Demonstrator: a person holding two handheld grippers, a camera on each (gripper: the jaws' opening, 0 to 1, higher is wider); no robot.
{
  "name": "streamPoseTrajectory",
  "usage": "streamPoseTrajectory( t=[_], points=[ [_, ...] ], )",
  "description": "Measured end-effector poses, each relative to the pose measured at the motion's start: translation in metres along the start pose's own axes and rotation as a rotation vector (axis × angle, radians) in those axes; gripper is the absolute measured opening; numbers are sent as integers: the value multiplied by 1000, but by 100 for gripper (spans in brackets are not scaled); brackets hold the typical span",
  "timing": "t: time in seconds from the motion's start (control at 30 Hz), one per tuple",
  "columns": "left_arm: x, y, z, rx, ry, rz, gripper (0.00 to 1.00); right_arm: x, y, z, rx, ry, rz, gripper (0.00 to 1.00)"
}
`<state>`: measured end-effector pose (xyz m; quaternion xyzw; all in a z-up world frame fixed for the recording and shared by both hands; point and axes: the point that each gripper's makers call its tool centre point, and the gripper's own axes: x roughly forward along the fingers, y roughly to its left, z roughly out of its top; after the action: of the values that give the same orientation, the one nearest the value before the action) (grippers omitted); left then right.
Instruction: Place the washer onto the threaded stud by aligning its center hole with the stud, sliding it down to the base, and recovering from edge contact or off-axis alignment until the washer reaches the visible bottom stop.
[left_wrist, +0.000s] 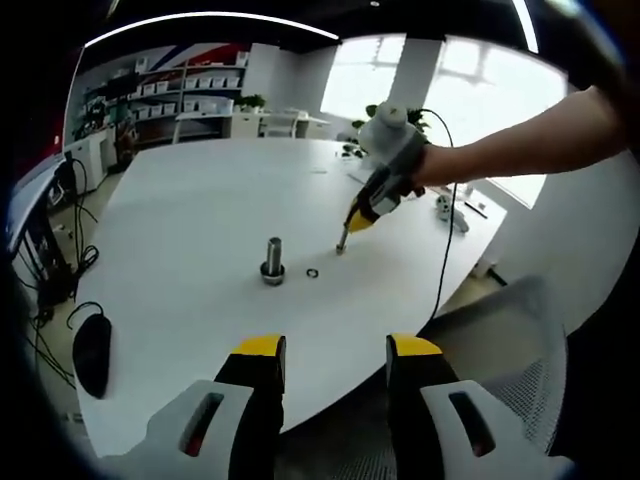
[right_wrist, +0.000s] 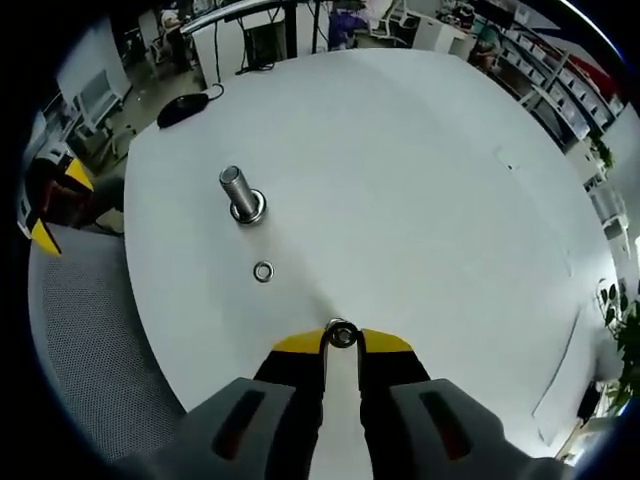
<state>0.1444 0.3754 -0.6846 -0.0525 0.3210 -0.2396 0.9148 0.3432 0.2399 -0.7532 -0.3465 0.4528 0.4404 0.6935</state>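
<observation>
A white bench (left_wrist: 200, 200) carries the stud (left_wrist: 273, 258), standing upright on its base near the middle. A washer (left_wrist: 312, 272) lies flat on the bench just beside the stud, apart from it. In the right gripper view the same stud (right_wrist: 240, 193) leans up and left in the picture, and the loose washer (right_wrist: 263, 271) sits between it and the jaws.

The right gripper (right_wrist: 342, 340) has its jaws clenched nearly together on a second washer (right_wrist: 342, 335), pinched at the yellow tips. In the left gripper view that gripper (left_wrist: 342, 243) points down with its tip at or just above the bench, near the loose washer; a hand (left_wrist: 400, 150) holds it.

The left gripper (left_wrist: 334, 352) has its jaws released, wide apart and holding nothing, above the near edge of the bench. A dark mouse (left_wrist: 92, 352) rests at the bench's edge, and a mesh chair (left_wrist: 500, 330) stands beside it.
</observation>
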Motion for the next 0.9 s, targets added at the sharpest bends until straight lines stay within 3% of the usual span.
streamPoseTrajectory(
  t=[0.37, 0.9],
  points=[
    [0, 1, -4, 1, 6, 11, 38, 18, -1, -11, -20, 64, 18, 14],
    [0, 0, -11, -2, 20, 22, 38, 35, -3, -18, 3, 82, 32, 16]
  ],
)
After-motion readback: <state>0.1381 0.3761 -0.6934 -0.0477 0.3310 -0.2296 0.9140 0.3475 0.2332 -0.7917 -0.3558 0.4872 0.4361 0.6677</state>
